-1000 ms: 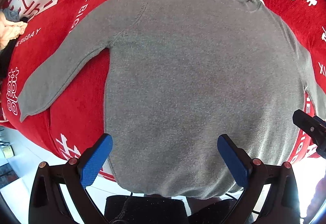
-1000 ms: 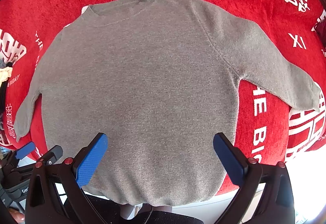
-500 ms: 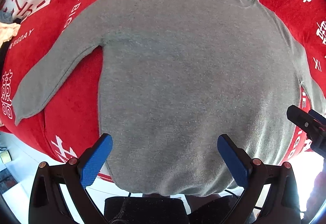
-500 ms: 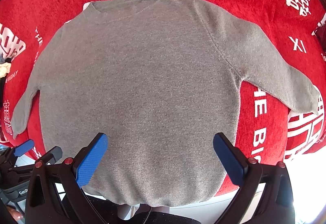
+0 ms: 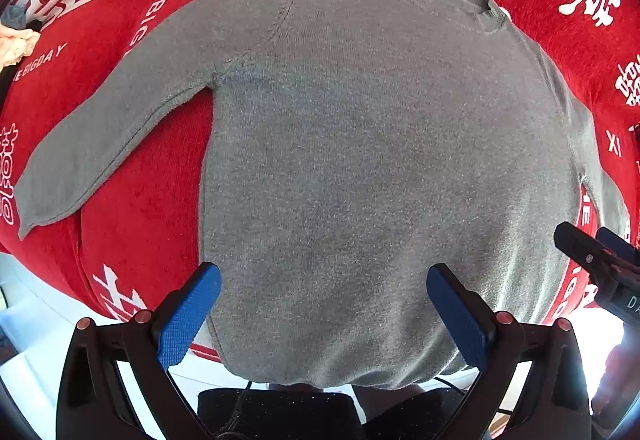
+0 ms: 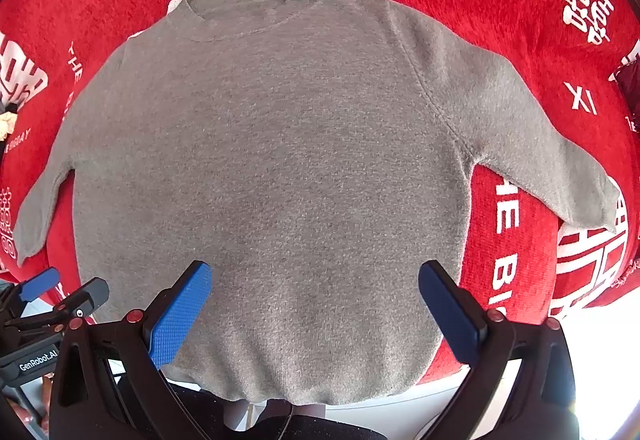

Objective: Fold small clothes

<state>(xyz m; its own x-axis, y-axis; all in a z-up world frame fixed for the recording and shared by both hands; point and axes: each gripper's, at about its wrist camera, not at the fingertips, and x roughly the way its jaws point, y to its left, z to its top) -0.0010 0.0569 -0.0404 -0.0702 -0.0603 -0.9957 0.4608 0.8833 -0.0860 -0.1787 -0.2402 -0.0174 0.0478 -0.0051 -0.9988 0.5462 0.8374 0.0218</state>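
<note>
Item: grey sweater, flat and face up on the red cloth, sleeves spread, hem hanging over the near edge; unfolded. Left gripper: fingers spread wide, empty, above the hem. Right gripper: likewise parted, empty. Change over the last second: my two views drifted only slightly, sweater untouched; I judge folding not yet begun.

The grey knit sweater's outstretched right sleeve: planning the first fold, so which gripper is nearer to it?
Right. The right gripper hovers over the hem with the sleeve just beside it; the left gripper hangs nearer the opposite sleeve.
</note>
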